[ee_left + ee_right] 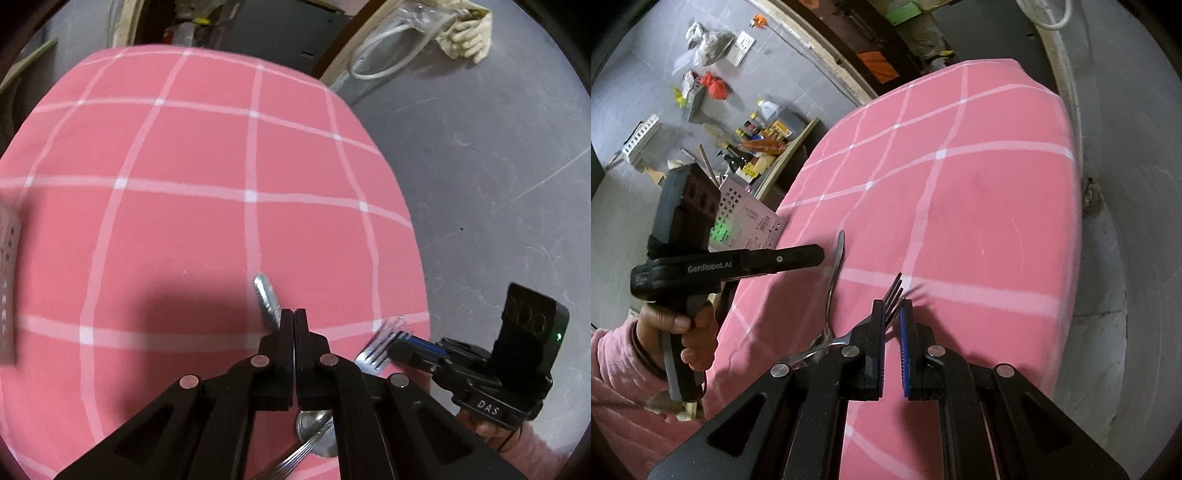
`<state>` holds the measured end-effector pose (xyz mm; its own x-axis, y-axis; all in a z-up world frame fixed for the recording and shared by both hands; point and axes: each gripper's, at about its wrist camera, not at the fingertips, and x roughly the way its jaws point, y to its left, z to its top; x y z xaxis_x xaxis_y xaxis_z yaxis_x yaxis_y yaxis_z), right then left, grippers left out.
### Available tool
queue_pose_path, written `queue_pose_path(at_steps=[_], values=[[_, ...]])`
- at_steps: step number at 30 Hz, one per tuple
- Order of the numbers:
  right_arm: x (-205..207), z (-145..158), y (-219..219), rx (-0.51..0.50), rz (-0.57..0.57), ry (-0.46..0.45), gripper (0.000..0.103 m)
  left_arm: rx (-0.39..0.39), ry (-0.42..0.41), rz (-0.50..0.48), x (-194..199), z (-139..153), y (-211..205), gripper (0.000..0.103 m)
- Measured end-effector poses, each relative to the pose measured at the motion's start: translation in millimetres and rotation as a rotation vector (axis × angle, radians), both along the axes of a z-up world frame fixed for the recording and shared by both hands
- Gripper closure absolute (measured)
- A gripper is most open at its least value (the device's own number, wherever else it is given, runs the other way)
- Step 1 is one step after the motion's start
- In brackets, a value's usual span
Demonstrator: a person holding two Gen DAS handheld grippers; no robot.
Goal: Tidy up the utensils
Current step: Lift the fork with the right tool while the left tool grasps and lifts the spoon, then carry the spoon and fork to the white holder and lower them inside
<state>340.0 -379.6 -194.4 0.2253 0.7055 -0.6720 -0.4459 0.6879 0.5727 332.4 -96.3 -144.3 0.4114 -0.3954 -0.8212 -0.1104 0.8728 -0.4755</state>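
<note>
Right wrist: fork (892,293) between parted fingers (877,347) | left fingers (284,354) pinch spoon (266,300)

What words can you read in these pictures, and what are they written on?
"DAS" is on the black body of the right gripper, seen from the left camera.
"GenRobot.AI" is on the side of the left gripper, seen from the right camera.
The pink basket carries a green sticker and printed labels, too small and blurred to read.
The bottles and packets on the floor have labels, too small to read.
</note>
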Motion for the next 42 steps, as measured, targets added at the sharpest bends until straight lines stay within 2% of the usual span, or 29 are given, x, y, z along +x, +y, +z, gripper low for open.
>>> queue_pose_path(at_steps=[3, 8, 13, 17, 19, 22, 23, 24, 25, 34, 37, 42], values=[[-12.2, 1.5, -4.1, -0.013, -0.005, -0.005, 0.096, -0.056, 0.058, 0.027, -4.2, -9.2, 5.3, 0.102], [-20.6, -0.1, -14.7, 0.002, -0.030, 0.003, 0.096, -0.077, 0.115, 0.022, -13.6, -20.0, 3.4, 0.099], [-21.9, -2.3, -11.5, -0.004, -0.037, -0.005, 0.096, -0.132, 0.134, 0.040, -15.2, -24.6, 2.2, 0.086], [-24.2, -3.9, -13.0, 0.001, -0.047, 0.000, 0.096, -0.156, 0.130, 0.010, -9.8, -22.2, -6.9, 0.065], [-26.8, -4.4, -14.8, 0.003, -0.054, 0.001, 0.096, -0.153, 0.128, -0.002, -5.2, -20.9, -11.8, 0.061], [-30.3, -5.8, -17.1, 0.007, -0.071, 0.006, 0.096, -0.114, 0.119, -0.024, -3.6, -17.4, -13.7, 0.065], [-31.8, -6.1, -17.3, 0.008, -0.076, 0.007, 0.096, -0.080, 0.122, -0.033, -3.2, -16.2, -15.9, 0.073], [-33.5, -6.3, -17.6, 0.008, -0.082, 0.007, 0.096, -0.035, 0.126, -0.040, -3.1, -15.9, -18.3, 0.085], [-34.4, -6.8, -17.7, 0.009, -0.084, 0.008, 0.096, -0.013, 0.127, -0.039, -3.1, -17.0, -19.0, 0.092], [-48.4, 5.2, -16.1, 0.004, -0.124, -0.021, 0.097, -0.069, 0.097, -0.013, -15.7, -18.6, -6.5, 0.096], [-56.1, 15.9, -17.2, 0.013, -0.141, -0.043, 0.097, -0.071, 0.026, -0.033, -30.6, -6.6, -5.5, 0.099], [-68.5, 37.3, -11.2, 0.007, -0.161, -0.094, 0.099, -0.031, -0.093, -0.065, -56.4, 18.5, -4.5, 0.101]])
